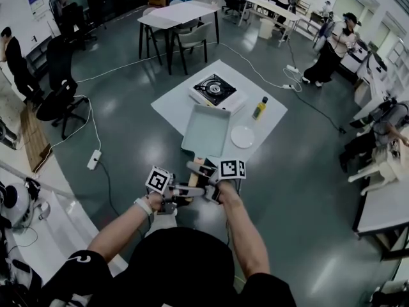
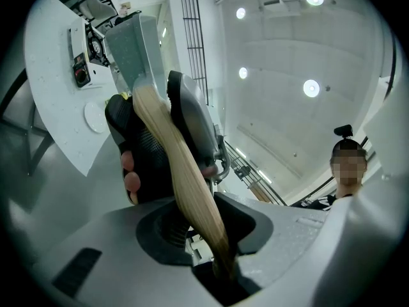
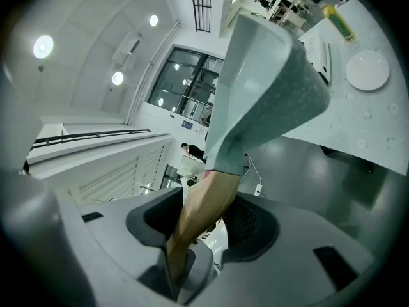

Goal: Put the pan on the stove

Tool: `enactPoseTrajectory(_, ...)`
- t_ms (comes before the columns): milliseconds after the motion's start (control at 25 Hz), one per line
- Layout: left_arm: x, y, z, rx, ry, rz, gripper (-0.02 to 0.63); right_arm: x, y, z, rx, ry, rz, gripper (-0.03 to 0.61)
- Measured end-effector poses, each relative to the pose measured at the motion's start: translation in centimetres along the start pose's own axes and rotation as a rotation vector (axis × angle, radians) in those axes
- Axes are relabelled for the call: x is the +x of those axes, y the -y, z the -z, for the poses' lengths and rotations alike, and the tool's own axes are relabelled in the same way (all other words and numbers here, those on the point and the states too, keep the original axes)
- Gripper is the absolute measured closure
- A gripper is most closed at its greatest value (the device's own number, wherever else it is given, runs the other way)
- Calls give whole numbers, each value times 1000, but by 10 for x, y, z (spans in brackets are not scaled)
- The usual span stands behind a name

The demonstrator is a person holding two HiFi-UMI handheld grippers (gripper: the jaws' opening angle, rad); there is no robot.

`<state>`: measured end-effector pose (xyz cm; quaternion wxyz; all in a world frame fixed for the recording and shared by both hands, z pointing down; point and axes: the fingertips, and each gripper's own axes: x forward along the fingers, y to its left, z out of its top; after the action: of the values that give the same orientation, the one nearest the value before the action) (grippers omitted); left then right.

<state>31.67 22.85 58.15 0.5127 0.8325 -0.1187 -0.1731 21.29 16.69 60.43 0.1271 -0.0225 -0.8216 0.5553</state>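
A square grey-blue pan with a wooden handle hangs over the near edge of the white table. Both grippers hold that handle from the near side. My left gripper is shut on the handle's end, and the handle runs up between its jaws to the pan. My right gripper is shut on the handle just below the pan. The portable stove with its black burner stands at the table's far side, beyond the pan.
A white plate and a yellow bottle sit on the table to the right of the pan. A cable and power strip lie on the floor at the left. Desks, chairs and people stand around the room.
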Motion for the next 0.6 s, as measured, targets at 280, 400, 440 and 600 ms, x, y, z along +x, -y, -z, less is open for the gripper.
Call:
enactPoseTrajectory(280, -3, -16, -27, -17, -9, -5, 514, 7, 13, -28, 12, 7, 14, 399)
enactPoseTrajectory(400, -5, -20, -40, -25, -13, -4, 514, 11, 15, -41, 22, 9, 16, 399)
enactPoseTrajectory(440, -5, -21, -45, -25, -13, -3, 512, 13, 15, -46, 19, 10, 9, 399)
enactPoseTrajectory(600, -6, -26, -61, -26, -14, 6, 512, 16, 22, -62, 24, 13, 24, 399)
